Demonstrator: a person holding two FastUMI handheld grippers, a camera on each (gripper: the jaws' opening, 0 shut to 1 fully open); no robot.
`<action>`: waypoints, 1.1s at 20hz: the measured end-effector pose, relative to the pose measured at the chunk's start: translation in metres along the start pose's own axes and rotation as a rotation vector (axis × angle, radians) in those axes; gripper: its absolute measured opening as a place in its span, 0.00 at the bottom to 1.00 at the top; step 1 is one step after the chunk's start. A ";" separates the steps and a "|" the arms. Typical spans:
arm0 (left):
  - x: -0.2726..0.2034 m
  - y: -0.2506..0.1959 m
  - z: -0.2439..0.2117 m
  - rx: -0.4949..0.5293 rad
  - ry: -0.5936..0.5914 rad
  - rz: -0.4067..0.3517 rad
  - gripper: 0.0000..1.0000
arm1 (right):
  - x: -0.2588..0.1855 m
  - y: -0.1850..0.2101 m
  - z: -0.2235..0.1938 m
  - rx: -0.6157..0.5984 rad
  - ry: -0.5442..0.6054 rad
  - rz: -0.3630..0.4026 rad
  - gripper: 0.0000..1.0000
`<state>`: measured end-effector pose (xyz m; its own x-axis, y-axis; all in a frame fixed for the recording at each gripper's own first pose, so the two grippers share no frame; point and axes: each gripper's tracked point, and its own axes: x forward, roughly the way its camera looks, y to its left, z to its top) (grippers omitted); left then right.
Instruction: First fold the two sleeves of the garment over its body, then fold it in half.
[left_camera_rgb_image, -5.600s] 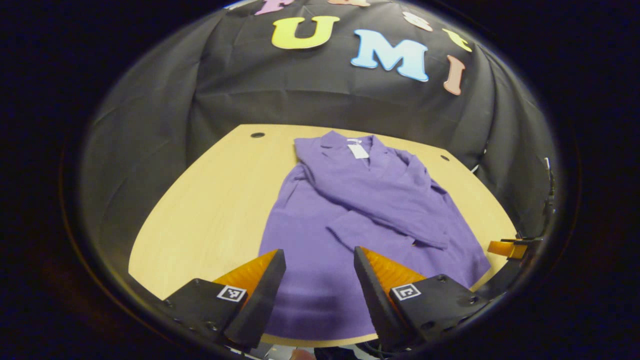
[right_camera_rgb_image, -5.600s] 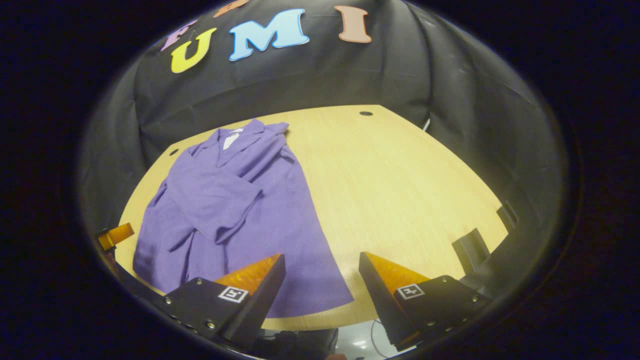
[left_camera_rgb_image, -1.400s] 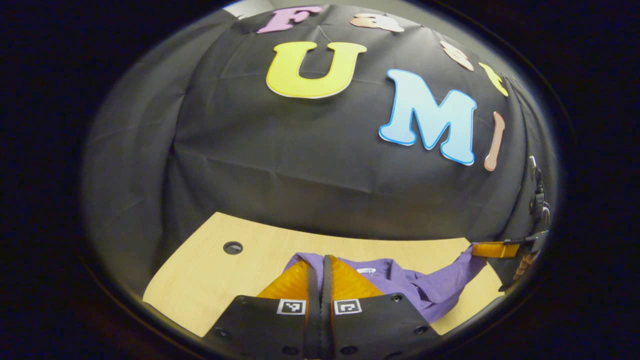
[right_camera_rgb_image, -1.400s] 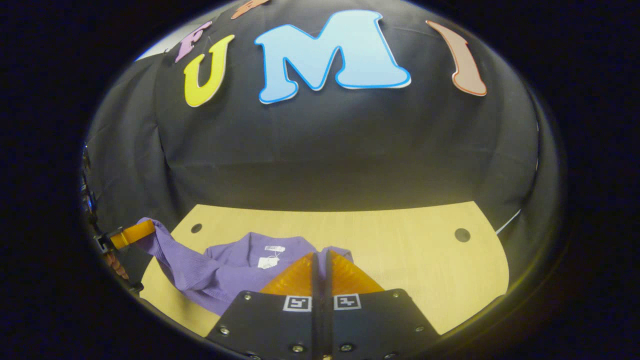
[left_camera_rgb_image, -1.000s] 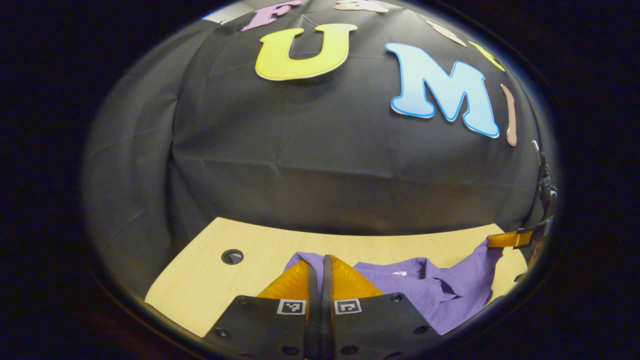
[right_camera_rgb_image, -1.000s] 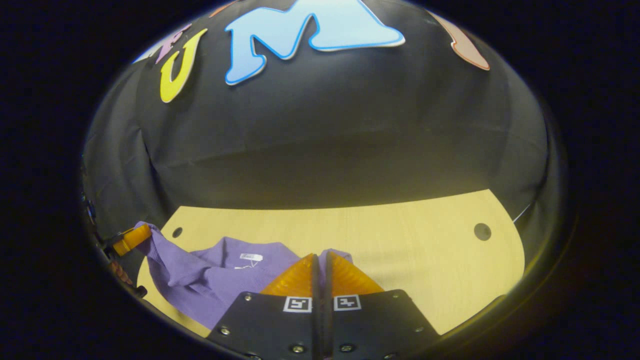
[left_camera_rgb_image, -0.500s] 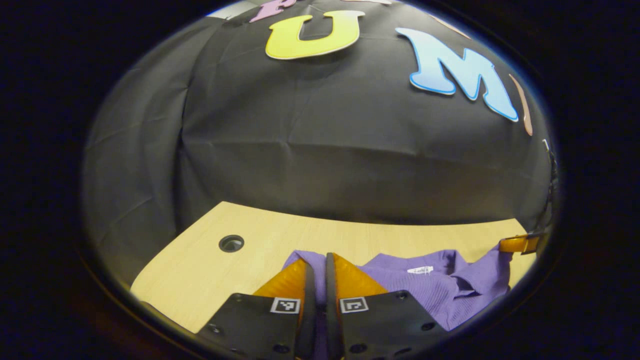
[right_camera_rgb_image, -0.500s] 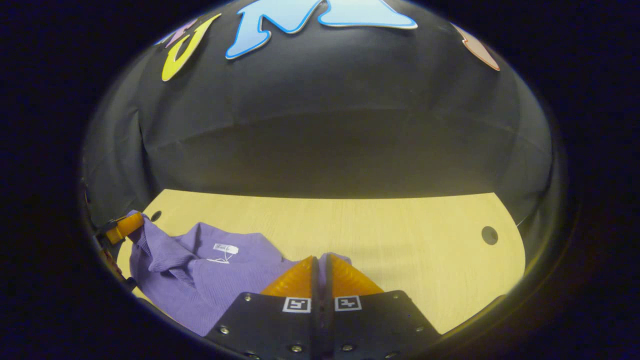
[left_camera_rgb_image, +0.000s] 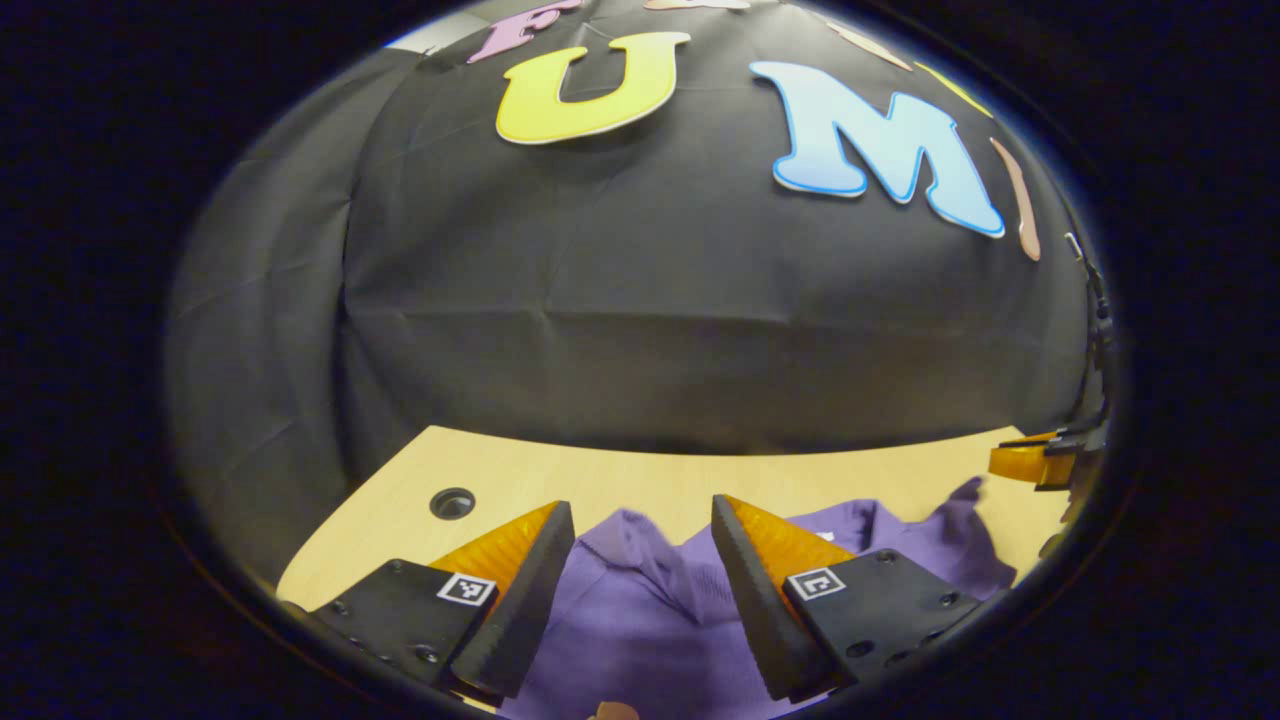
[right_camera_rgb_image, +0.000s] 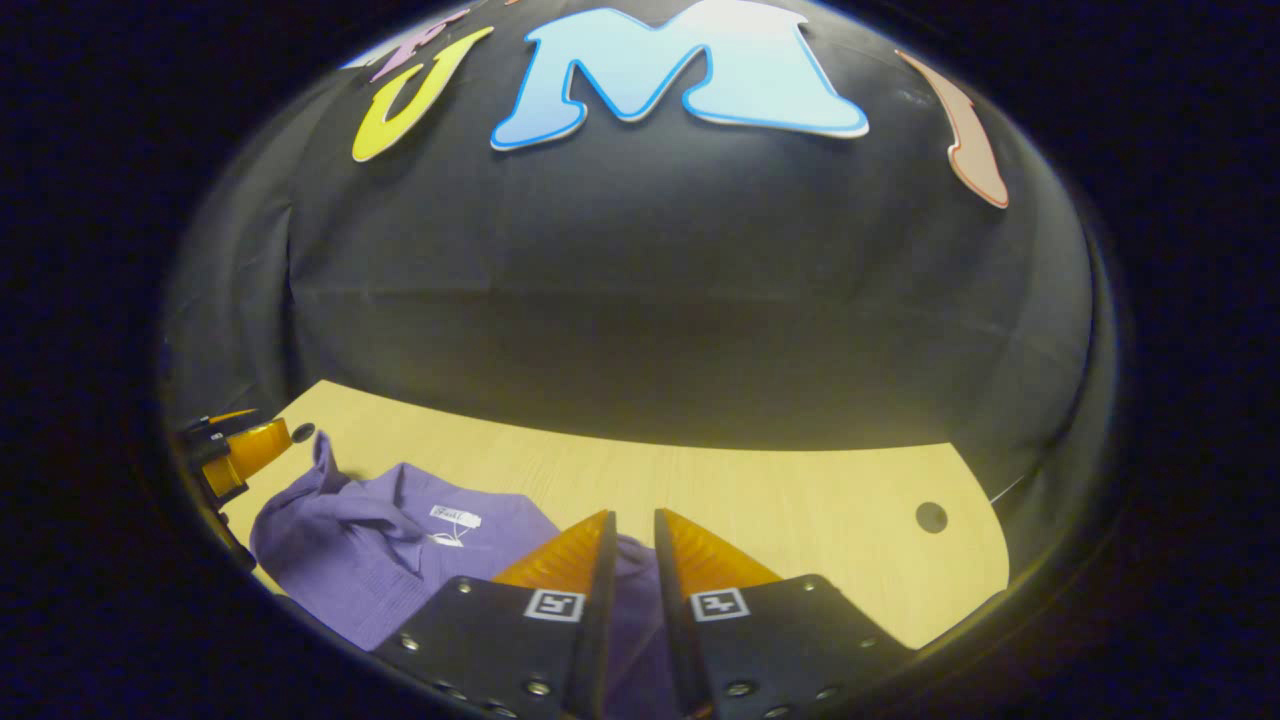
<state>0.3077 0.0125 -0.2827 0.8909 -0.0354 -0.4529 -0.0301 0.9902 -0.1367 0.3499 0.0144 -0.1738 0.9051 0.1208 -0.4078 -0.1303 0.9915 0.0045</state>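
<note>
The purple garment (left_camera_rgb_image: 640, 610) lies folded on the wooden table (left_camera_rgb_image: 520, 475), with its hem brought up to the collar end. My left gripper (left_camera_rgb_image: 640, 505) is open just above it, the cloth loose between the spread fingers. In the right gripper view the garment (right_camera_rgb_image: 380, 560) shows a white label (right_camera_rgb_image: 455, 517) at the collar. My right gripper (right_camera_rgb_image: 632, 515) has its fingers slightly apart, with purple cloth seen in the narrow gap. The right gripper (left_camera_rgb_image: 1030, 460) sits at the far right of the left gripper view, clear of the cloth corner. The left gripper (right_camera_rgb_image: 240, 448) shows at the far left.
The black cloth wall stands close behind the table's far edge. Round holes sit in the tabletop near its back corners (left_camera_rgb_image: 452, 502) (right_camera_rgb_image: 931, 517). Bare wood (right_camera_rgb_image: 800, 500) stretches to the right of the garment.
Both grippers carried the hem forward to the collar and lowered it. Within the last half second the left gripper opened wide and the right gripper's fingers parted, letting the cloth drop.
</note>
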 end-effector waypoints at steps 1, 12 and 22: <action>-0.006 -0.001 0.007 0.002 -0.018 -0.006 0.95 | -0.010 0.000 0.006 -0.005 -0.015 -0.013 0.34; -0.125 0.012 0.089 0.001 -0.197 -0.075 0.96 | -0.152 0.023 0.061 -0.018 -0.226 -0.112 0.70; -0.251 0.017 0.120 0.012 -0.322 -0.141 0.95 | -0.285 0.061 0.069 -0.039 -0.388 -0.148 0.95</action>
<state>0.1384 0.0546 -0.0655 0.9831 -0.1298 -0.1288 0.1075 0.9801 -0.1669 0.1119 0.0434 0.0059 0.9996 -0.0058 -0.0269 0.0040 0.9978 -0.0656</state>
